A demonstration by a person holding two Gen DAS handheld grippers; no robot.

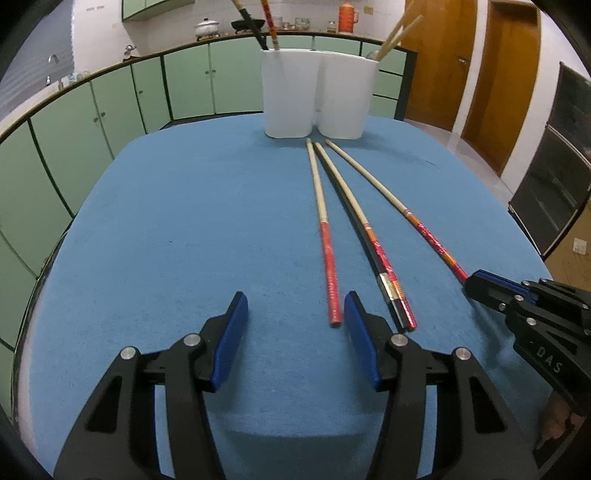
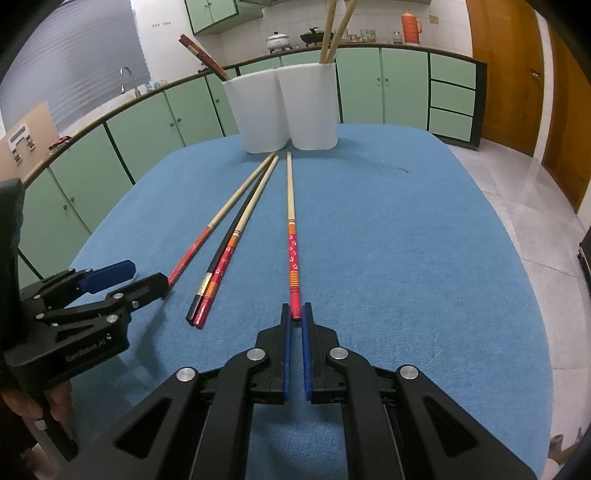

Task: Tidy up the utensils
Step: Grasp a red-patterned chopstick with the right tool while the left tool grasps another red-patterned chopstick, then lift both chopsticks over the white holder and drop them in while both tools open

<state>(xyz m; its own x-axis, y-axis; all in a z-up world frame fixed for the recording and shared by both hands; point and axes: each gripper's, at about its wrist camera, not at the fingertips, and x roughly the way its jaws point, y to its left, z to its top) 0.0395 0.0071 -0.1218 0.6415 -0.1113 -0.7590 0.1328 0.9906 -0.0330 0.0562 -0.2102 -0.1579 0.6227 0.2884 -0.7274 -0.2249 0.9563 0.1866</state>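
1. R gripper (image 2: pixel 295 314): fingers narrowed around red end of floral chopstick (image 2: pixel 291 236), contact unclear; aligned for lift.
2. L gripper (image 1: pixel 293 314): fingers spread beside striped chopstick (image 1: pixel 325 236), empty.
3. Middle pair (image 2: pixel 221 266) flat on blue cloth (image 2: pixel 406 240).
4. White holder (image 2: pixel 284 110) farthest; likely destination.

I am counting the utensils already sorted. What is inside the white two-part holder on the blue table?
In the white holder, the left cup holds dark and red-patterned chopsticks; the right cup holds two plain wooden chopsticks. Only their tops show; the walls hide anything shorter.
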